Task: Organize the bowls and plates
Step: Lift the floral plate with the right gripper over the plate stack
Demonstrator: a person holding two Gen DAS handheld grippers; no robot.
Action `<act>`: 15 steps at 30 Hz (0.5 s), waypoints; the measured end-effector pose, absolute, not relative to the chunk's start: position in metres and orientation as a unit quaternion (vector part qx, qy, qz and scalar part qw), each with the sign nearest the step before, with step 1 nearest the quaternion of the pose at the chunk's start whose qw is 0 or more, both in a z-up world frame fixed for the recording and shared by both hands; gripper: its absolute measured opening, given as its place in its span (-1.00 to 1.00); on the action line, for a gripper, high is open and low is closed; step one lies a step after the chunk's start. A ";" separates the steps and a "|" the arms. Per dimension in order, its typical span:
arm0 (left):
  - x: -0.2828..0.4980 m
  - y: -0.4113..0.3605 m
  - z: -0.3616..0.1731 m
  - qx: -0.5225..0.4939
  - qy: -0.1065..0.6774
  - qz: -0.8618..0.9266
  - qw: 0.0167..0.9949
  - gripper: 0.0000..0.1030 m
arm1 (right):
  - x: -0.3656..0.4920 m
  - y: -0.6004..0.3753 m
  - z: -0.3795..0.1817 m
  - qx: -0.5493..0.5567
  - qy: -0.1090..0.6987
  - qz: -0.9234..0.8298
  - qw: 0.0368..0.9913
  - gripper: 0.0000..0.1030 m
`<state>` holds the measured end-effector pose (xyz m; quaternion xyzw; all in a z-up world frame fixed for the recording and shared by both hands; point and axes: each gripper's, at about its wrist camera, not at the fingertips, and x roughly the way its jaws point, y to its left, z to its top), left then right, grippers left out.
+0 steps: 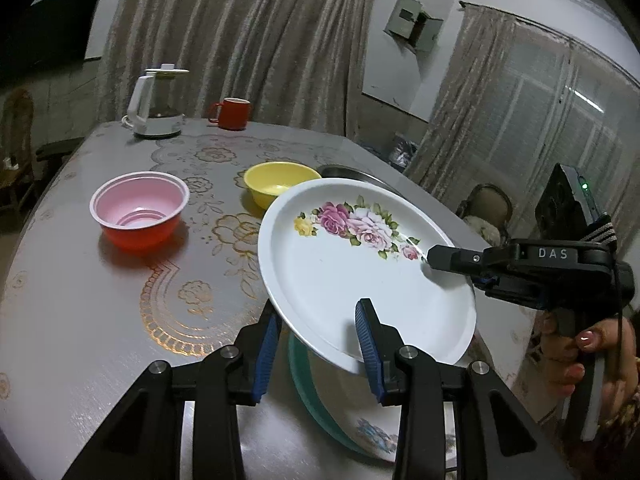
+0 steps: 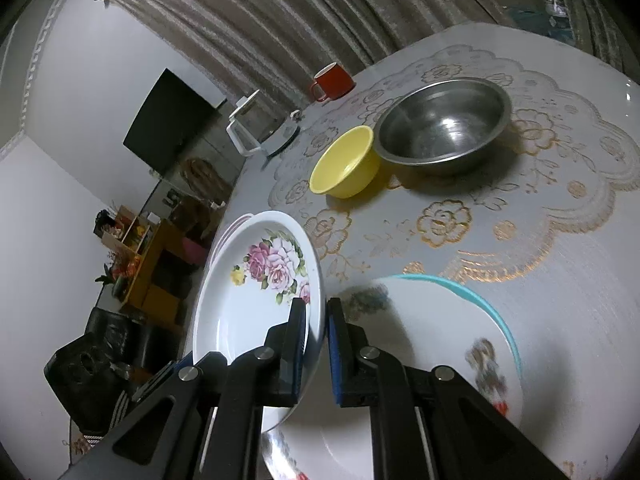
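A white plate with pink roses (image 1: 352, 264) (image 2: 256, 292) is held tilted above a teal-rimmed plate (image 1: 344, 412) (image 2: 448, 344) that lies on the table. My right gripper (image 2: 316, 312) is shut on the rose plate's rim; it shows in the left wrist view (image 1: 432, 258) at the plate's right edge. My left gripper (image 1: 316, 320) is open, its fingers either side of the rose plate's near rim. A red bowl with a pink inside (image 1: 140, 210), a yellow bowl (image 1: 276, 184) (image 2: 346, 164) and a steel bowl (image 2: 444, 128) stand on the table.
A white kettle (image 1: 154, 102) (image 2: 260, 128) and a red mug (image 1: 232, 114) (image 2: 332, 80) stand at the table's far edge. The table has a grey cloth with gold flowers (image 1: 120, 320). Curtains and chairs stand beyond the table.
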<state>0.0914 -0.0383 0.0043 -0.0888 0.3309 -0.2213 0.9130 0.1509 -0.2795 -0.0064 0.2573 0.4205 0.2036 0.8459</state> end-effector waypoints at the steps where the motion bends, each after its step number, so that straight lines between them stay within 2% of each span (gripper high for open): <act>1: 0.089 -0.040 0.004 -0.087 0.331 -0.224 0.913 -0.26 | 0.148 -0.282 -0.007 0.260 0.419 0.203 0.846 -0.81; 15: 0.062 -0.067 0.001 -0.060 0.343 -0.254 0.902 -0.26 | 0.108 -0.311 -0.025 0.293 0.425 0.181 0.837 -0.81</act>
